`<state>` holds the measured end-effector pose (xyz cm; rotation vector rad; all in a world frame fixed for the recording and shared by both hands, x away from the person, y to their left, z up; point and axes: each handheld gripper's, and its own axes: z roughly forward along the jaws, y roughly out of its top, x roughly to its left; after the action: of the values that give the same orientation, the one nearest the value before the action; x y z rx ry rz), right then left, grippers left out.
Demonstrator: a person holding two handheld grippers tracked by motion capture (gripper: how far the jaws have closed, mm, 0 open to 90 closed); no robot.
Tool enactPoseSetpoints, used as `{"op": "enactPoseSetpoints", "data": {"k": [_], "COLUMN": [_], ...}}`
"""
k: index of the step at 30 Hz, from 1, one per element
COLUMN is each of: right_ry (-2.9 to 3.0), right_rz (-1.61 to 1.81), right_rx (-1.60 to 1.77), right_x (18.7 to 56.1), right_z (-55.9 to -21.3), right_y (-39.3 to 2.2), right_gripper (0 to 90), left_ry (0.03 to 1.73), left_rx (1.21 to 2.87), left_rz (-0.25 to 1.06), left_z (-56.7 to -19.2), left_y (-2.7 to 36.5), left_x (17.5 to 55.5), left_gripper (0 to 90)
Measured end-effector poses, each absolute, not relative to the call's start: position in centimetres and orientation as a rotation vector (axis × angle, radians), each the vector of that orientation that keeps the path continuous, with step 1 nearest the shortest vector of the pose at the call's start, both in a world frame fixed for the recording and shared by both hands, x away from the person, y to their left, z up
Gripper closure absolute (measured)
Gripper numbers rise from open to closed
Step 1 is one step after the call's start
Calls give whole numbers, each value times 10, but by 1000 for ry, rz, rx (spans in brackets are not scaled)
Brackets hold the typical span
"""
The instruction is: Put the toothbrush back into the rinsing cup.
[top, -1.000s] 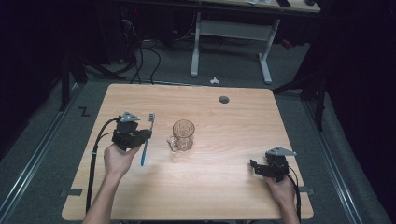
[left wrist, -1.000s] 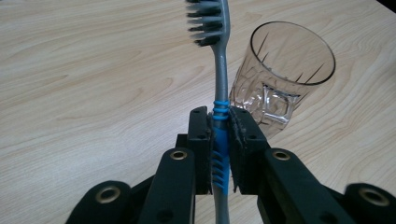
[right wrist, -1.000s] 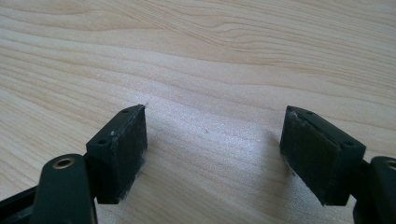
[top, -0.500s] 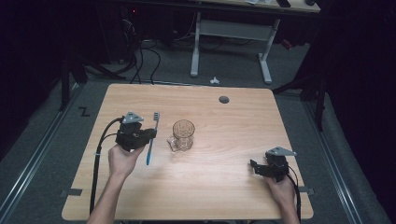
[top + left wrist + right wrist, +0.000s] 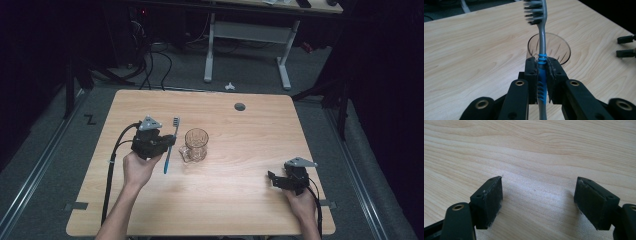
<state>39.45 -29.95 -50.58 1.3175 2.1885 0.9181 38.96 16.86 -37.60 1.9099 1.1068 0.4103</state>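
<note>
Left gripper view: left gripper pinches blue-grey toothbrush, clear glass mug just beyond; flip bristles up, lower straight. Right gripper gapes empty.

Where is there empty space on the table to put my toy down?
Lots of room. The table is bare along the far edge, apart from the small dark hole, and across the middle between the glass mug and the right gripper. It is crowded only at the left, where the left gripper holds the toothbrush beside the mug.
</note>
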Motion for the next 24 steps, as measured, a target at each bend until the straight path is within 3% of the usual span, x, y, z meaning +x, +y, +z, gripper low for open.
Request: {"op": "enactPoseSetpoints", "data": {"k": [24], "right_ry": [2189], "right_rz": [918], "right_rx": [1318], "right_x": [394], "right_z": [-506], "right_y": [-300], "right_gripper": [231], "left_ry": [1036], "left_rx": [1867], "left_rz": [454], "left_z": [-356], "left_y": [150], "left_x": [405], "left_gripper": [801]}}
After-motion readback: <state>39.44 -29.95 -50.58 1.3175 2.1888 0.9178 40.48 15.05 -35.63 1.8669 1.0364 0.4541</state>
